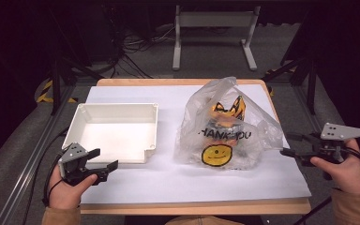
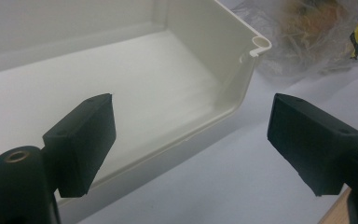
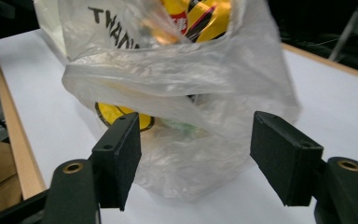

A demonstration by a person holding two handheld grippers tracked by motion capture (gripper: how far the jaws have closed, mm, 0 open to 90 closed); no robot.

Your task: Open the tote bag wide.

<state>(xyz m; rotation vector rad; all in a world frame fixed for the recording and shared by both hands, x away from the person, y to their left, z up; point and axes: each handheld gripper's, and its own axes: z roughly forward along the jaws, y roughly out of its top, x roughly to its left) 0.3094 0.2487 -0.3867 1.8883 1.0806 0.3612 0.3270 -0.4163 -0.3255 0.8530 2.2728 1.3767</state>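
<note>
A clear plastic bag (image 1: 225,126) printed "THANK YOU" with a yellow smiley stands right of centre on the white-covered table, holding orange and yellow packaged items. My right gripper (image 1: 287,144) is at the bag's right side, off the table surface. In the right gripper view its jaws (image 3: 196,158) stand open, and the bag's crumpled side (image 3: 177,84) bulges just ahead of them with neither pad pressing on it. My left gripper (image 1: 107,158) rests near the front left. It is open and empty, pointing at the near right corner of the white tray (image 2: 261,44).
The white rectangular tray (image 1: 117,107) sits left of the bag with nothing in it. The white sheet (image 1: 168,183) covers a wooden table whose edge shows along the front and right. A metal stand (image 1: 213,28) and cables lie on the floor beyond.
</note>
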